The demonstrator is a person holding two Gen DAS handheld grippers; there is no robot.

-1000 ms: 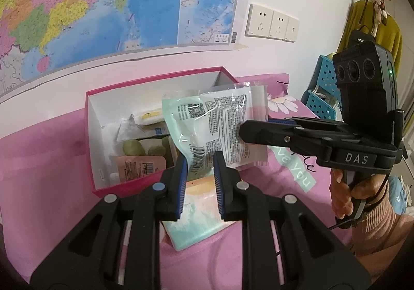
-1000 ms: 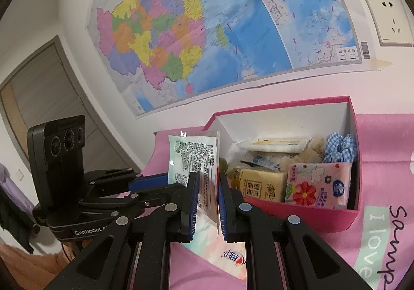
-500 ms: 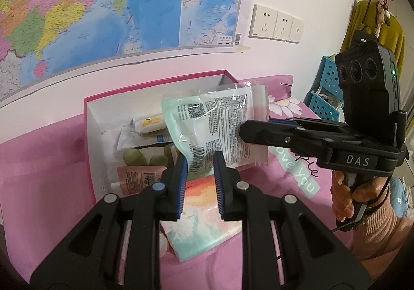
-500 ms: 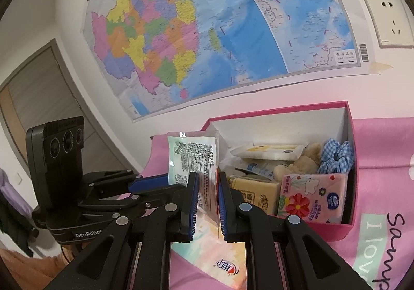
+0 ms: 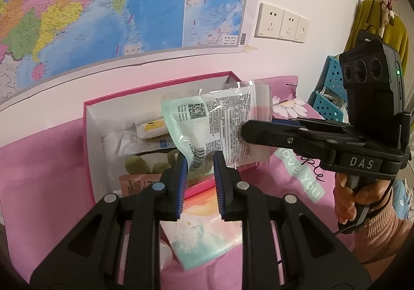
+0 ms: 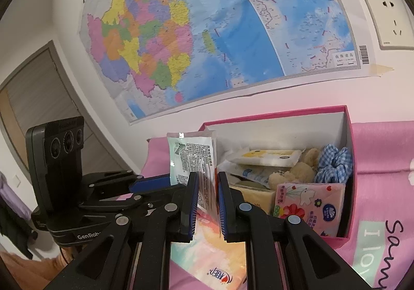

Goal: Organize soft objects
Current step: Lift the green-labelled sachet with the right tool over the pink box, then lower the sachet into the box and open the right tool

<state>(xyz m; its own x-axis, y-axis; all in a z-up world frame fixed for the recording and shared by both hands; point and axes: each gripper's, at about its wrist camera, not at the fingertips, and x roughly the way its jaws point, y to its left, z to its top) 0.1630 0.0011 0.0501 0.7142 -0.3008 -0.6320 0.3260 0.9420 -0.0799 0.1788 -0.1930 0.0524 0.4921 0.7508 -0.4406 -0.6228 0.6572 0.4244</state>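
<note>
Holding a pale green printed packet (image 5: pixel 217 129) above the open pink box (image 5: pixel 89 134), the right gripper (image 5: pixel 248 132) pinches the packet's right edge in the left wrist view, its fingers clamped flat on the plastic. In the right wrist view the same packet (image 6: pixel 192 160) stands upright between the right gripper's blue pads (image 6: pixel 193 196), with a thin gap showing on each side near the tips, so from that angle alone the grip is hard to judge. The left gripper (image 5: pixel 199 163) sits below the packet's lower corner, fingers apart, the barcode end hanging between them; I can't tell if either pad touches the plastic.

The packet is in the air, over the front right part of the box, not inside it. The box sits on a pink cloth (image 5: pixel 38 173) against the wall, under a big coloured map (image 6: pixel 207 31). Inside, seen from the right wrist: a blue gingham scrunchie (image 6: pixel 335 163), a small beige plush (image 6: pixel 297 168), a pink floral tissue pack (image 6: pixel 310 204), a yellow tissue pack (image 6: pixel 258 195), a white pack with a yellow duck (image 6: pixel 269 155). Another pastel tissue pack (image 5: pixel 204 233) lies on the cloth just in front of the box, under the grippers. White wall sockets (image 5: pixel 282 23) sit to the right of the map.
</note>
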